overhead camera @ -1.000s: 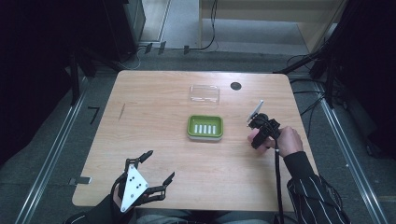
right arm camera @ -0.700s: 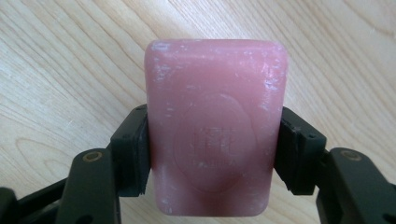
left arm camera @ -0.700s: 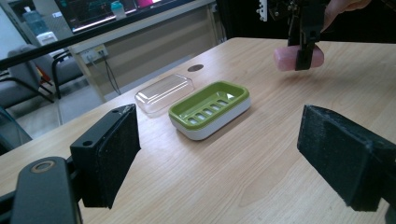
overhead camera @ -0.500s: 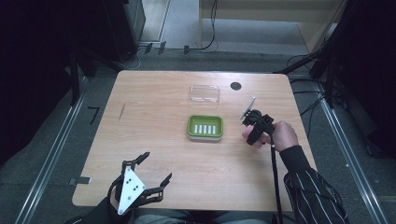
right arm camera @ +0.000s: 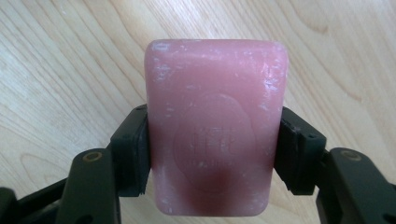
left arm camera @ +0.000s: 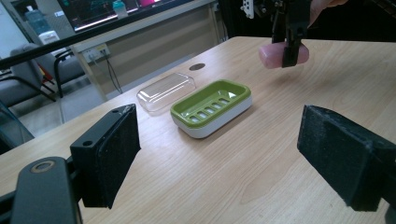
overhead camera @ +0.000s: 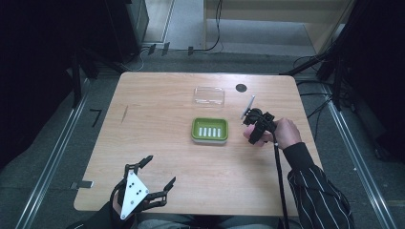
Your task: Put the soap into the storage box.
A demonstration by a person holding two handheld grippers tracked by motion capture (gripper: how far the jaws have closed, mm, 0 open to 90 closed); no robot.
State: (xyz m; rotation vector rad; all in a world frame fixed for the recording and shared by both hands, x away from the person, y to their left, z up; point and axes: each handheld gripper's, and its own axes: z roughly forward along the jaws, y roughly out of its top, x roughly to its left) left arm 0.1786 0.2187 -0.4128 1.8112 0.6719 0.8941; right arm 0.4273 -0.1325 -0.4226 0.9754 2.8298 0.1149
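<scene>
While your left gripper (overhead camera: 155,174) sits wide apart, your right gripper (right arm camera: 212,154) clamps a pink soap bar (right arm camera: 215,126), scuffed whitish, with a faint oval stamp.

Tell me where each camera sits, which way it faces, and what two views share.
High view: above the person's side, looking forward and down on the table; both forearms, left gripper, right gripper.
Left gripper view: rides the open left gripper, facing the green soap dish and clear lid.
Right gripper view: looks down its jaws at the pink soap.
Shared: left gripper view also shows the soap.
</scene>
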